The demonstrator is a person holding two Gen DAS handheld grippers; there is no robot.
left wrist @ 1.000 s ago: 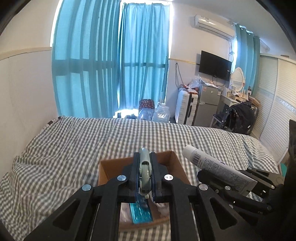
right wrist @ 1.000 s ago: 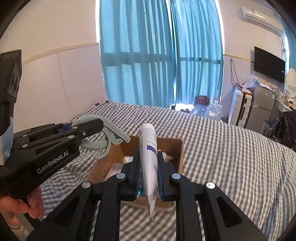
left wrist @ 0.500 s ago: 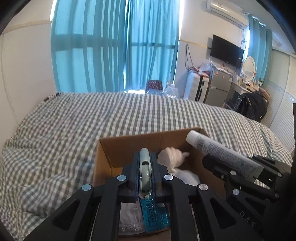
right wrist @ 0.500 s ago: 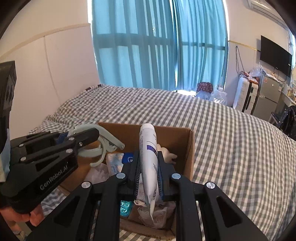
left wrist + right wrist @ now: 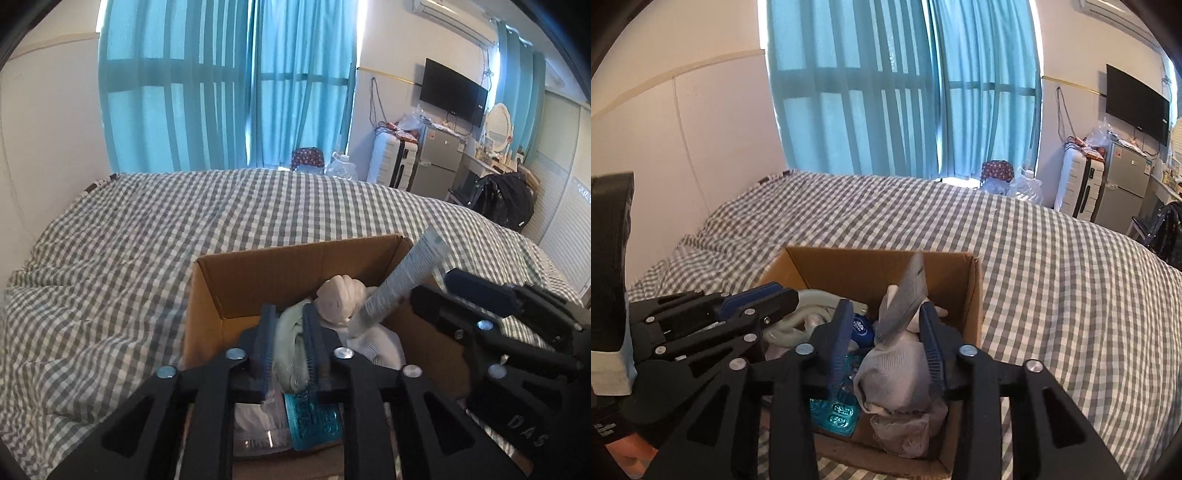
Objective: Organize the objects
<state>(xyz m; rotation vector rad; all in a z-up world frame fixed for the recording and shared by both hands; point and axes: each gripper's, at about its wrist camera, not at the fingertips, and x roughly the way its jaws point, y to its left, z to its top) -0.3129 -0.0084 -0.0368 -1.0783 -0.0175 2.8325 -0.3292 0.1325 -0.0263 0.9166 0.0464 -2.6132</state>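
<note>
Box sits on the checked bedspread, both grippers over its open top. Right gripper spread wide; white tube loose between the fingers, long axis steep, tilted toward the far wall, lower end among white cloth. Left gripper parted slightly around the pale green clip, contact unclear. Judgement: both items nearly dropped; room to withdraw is straight up, right wall close to the tube.

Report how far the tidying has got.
Done: the box holds a glove and a blue pill pack. In hand: the tube leans loose in the box, inside the open right claw; the green clip sits in the open left claw. Left: withdraw both claws.
</note>
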